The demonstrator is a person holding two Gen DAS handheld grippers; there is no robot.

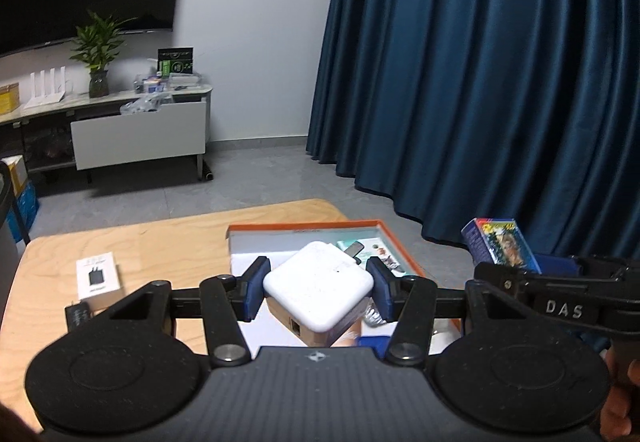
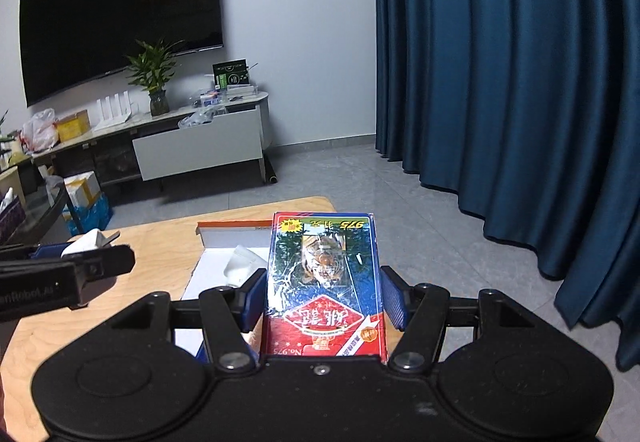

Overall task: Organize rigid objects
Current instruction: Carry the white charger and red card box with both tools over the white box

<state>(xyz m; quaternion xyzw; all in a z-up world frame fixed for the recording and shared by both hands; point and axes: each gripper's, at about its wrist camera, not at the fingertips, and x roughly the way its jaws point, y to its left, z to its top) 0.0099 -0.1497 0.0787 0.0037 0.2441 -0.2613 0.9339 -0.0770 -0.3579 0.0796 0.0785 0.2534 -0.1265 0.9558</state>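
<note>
Orange-rimmed box (image 1: 400, 246) holds a leaflet (image 1: 362, 248), partly hidden.

The bench (image 1: 168, 242) is pale wood with visible grain and a soft sheen; the white charger (image 1: 318, 288) looks like smooth, matt plastic. The card box (image 2: 326, 282) is glossy printed card under crinkled clear film; the curtain (image 2: 520, 82) is heavy blue cloth; the left claw (image 1: 318, 292) wears ribbed blue pads.

a home living room: a wall tv (image 2: 120, 14) at 10 o'clock over a low console (image 2: 192, 138) with a plant (image 2: 154, 78), blue curtains (image 2: 508, 82) at 2 o'clock.
</note>
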